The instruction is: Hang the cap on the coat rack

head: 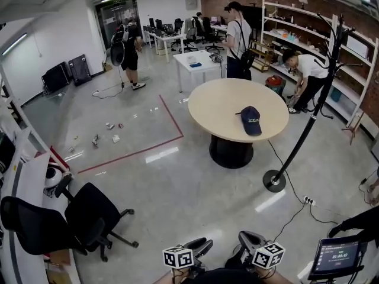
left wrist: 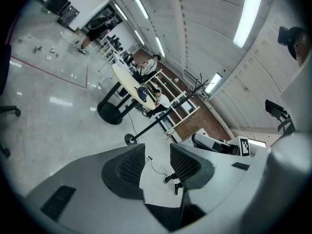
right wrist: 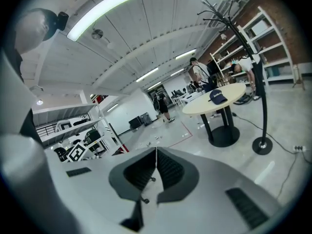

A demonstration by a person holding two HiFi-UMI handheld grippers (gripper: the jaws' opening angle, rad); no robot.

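Left gripper (left wrist: 157, 154) has its jaws spread wide with only floor showing between the pads. The right gripper (right wrist: 156, 152) is pinched fully together, also empty, so I'm carrying nothing in either hand.

The dark blue cap (head: 251, 120) is lying on the round wooden table (head: 216, 108), toward the side nearest the coat rack (head: 274, 181). It's well apart from both grippers, with a stretch of grey floor in between. The rack stands just beside the table, base on the floor, bare hooks up top.

So I read this as the approach, with the pickup not yet begun. Next I need to close in on the table and bring the open left jaws down around the cap's brim or crown. Soft fabric means a firm bite, I'd judge, or it'll slip on the lift up to a hook.

People are working farther back by the shelves and desks, clear of my line. A black office chair (head: 89, 218) sits off to my left.
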